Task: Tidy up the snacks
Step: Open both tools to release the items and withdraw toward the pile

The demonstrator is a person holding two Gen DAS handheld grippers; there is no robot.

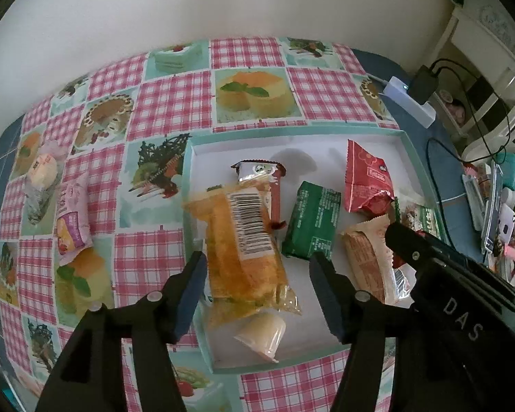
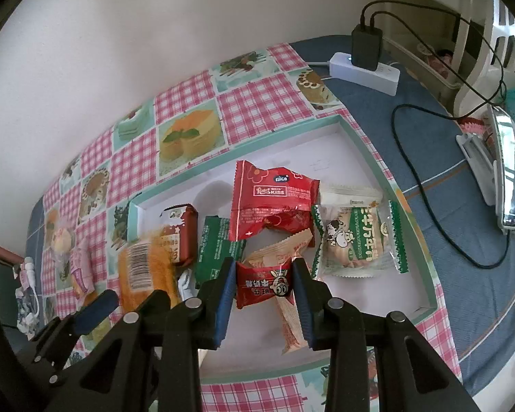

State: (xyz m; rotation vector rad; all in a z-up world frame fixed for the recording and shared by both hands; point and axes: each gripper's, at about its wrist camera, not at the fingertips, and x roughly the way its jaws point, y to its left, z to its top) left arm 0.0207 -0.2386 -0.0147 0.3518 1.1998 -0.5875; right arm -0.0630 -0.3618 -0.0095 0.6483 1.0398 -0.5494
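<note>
A white tray with a teal rim point(image 1: 292, 134) lies on the checked tablecloth and holds several snack packets. My left gripper point(image 1: 257, 255) is open, its pads standing on either side of an orange cake packet point(image 1: 247, 240) that lies in the tray; neither pad presses on it. My right gripper point(image 2: 263, 264) is shut on a small red packet point(image 2: 264, 285), held over a beige wafer packet point(image 2: 288, 322). A green packet point(image 1: 312, 226), a red packet point(image 1: 367, 178), a brown packet point(image 1: 261, 171) and a jelly cup point(image 1: 264, 336) are also in the tray. A pink packet point(image 1: 72, 219) lies outside on the cloth.
A round bun in clear wrap point(image 1: 43, 175) lies left of the pink packet. A green-and-white biscuit packet point(image 2: 353, 240) fills the tray's right side. A power strip point(image 2: 364, 72) with charger and cables, and a phone on a stand point(image 2: 504, 168), sit to the right. A wall backs the table.
</note>
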